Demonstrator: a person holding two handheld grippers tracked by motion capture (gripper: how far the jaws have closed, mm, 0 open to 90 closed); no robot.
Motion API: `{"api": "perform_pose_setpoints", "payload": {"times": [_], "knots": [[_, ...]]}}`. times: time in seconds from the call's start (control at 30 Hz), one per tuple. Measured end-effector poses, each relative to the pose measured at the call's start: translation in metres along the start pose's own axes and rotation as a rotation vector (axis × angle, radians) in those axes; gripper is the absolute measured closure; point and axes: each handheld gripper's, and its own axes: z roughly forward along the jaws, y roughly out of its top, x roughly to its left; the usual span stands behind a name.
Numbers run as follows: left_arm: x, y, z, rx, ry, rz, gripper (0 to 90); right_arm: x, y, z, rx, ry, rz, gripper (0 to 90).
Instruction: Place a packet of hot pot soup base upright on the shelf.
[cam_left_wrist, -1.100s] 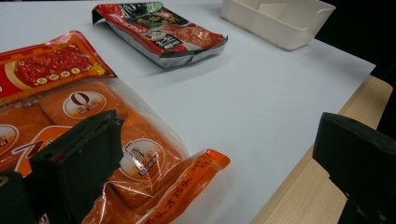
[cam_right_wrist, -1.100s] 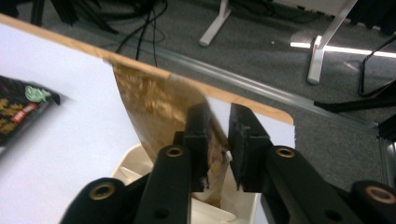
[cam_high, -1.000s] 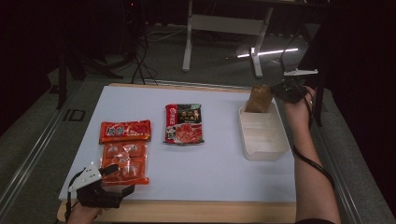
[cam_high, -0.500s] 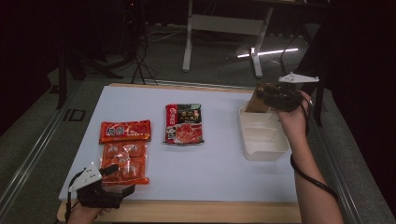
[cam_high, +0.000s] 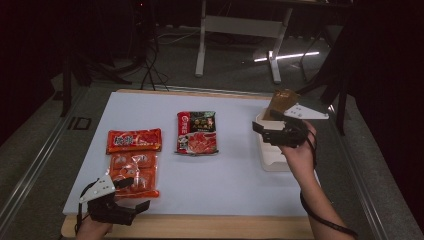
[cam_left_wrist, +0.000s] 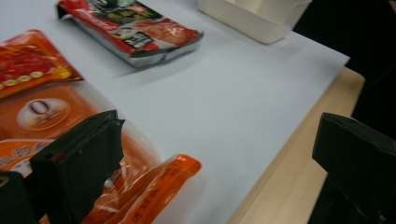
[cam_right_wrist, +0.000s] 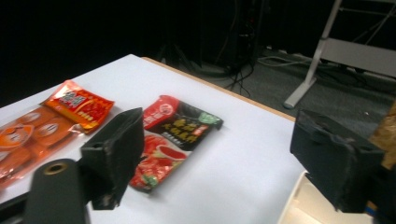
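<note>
Pointing left over the white mat (cam_high: 235, 170), the right gripper (cam_high: 261, 132) has just been opening its jaws, and now they stand wide with nothing between them, aimed at the red and black packet (cam_high: 197, 132) lying flat in the middle. That packet is shiny, soft and crinkly, its long side runs away from the person, and the right gripper is much nearer to it than the left gripper (cam_high: 135, 194), which waits with wide, empty jaws by the orange packets (cam_high: 134, 165). The brown bag (cam_high: 281, 102) stands in the white tub (cam_high: 267, 161), just behind the right gripper.
</note>
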Motion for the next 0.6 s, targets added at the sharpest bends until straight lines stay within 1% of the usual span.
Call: {"api": "perform_pose_setpoints", "payload": {"times": [0.03, 0.07, 0.13, 0.17, 0.2, 0.23, 0.27, 0.3, 0.37, 0.4, 0.43, 0.5, 0.53, 0.6], "knots": [[0.000, 0.002, 0.001, 0.002, -0.003, 0.000, 1.8, 0.004, -0.002, -0.002, -0.013, 0.002, 0.002, 14.5], [0.000, 0.003, 0.002, 0.002, -0.010, -0.002, 1.8, 0.008, -0.005, -0.004, -0.033, 0.012, 0.017, 14.2], [0.000, 0.008, 0.004, 0.001, -0.020, -0.011, 1.8, 0.014, -0.011, -0.007, -0.049, 0.050, 0.036, 12.4], [0.000, 0.010, 0.006, 0.001, -0.021, -0.004, 1.8, 0.018, -0.014, -0.008, -0.061, 0.048, 0.039, 12.4], [0.000, 0.012, 0.007, 0.001, -0.020, 0.001, 1.8, 0.022, -0.017, -0.010, -0.071, 0.059, 0.053, 12.4], [-0.001, 0.014, 0.009, 0.004, -0.009, 0.011, 1.8, 0.023, -0.020, -0.010, -0.075, 0.067, 0.064, 12.4], [-0.001, 0.017, 0.010, 0.004, -0.009, 0.018, 1.8, 0.026, -0.023, -0.011, -0.076, 0.068, 0.068, 12.4], [0.000, 0.018, 0.011, 0.001, -0.021, 0.014, 1.8, 0.028, -0.025, -0.012, -0.079, 0.064, 0.073, 12.4], [0.000, 0.020, 0.012, 0.005, -0.028, 0.010, 1.8, 0.029, -0.028, -0.012, -0.078, 0.063, 0.071, 12.5], [0.001, 0.024, 0.014, 0.015, -0.027, 0.015, 1.8, 0.031, -0.031, -0.012, -0.073, 0.063, 0.073, 13.0], [0.003, 0.026, 0.016, 0.023, -0.030, 0.015, 1.8, 0.035, -0.037, -0.012, -0.065, 0.069, 0.068, 13.5], [0.005, 0.029, 0.019, 0.026, -0.034, 0.016, 1.8, 0.041, -0.043, -0.014, -0.058, 0.075, 0.069, 14.0], [0.006, 0.030, 0.021, 0.030, -0.032, 0.017, 1.8, 0.043, -0.045, -0.015, -0.062, 0.074, 0.060, 15.8], [0.009, 0.033, 0.024, 0.032, -0.038, 0.020, 1.8, 0.049, -0.050, -0.020, -0.087, 0.051, 0.040, 17.0]]}}
